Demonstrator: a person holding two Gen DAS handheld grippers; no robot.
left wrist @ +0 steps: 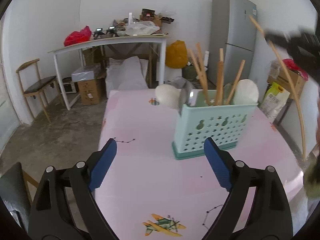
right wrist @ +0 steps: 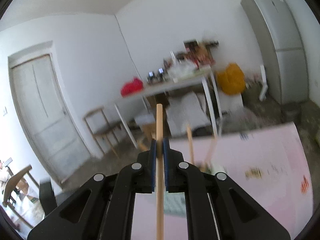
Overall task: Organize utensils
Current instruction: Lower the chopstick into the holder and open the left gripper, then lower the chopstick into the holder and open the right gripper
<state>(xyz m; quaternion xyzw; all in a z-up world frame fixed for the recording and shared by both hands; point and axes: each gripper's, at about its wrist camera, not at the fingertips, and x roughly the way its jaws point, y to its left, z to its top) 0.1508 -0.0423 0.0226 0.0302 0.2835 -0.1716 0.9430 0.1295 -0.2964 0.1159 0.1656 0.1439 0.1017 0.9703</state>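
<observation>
Both blue pads of the right gripper (right wrist: 159, 150) clamp a wooden chopstick (right wrist: 159, 160) whose long axis runs straight up the right wrist view, tip away from the camera. Nearer the pink table (left wrist: 140, 180), the left gripper (left wrist: 160, 150) is spread wide, holding nothing. Only its view shows the mint utensil holder (left wrist: 210, 132) beyond, upright, with wooden handles (left wrist: 219, 80) leaning out, and the chopstick raised at far right.
</observation>
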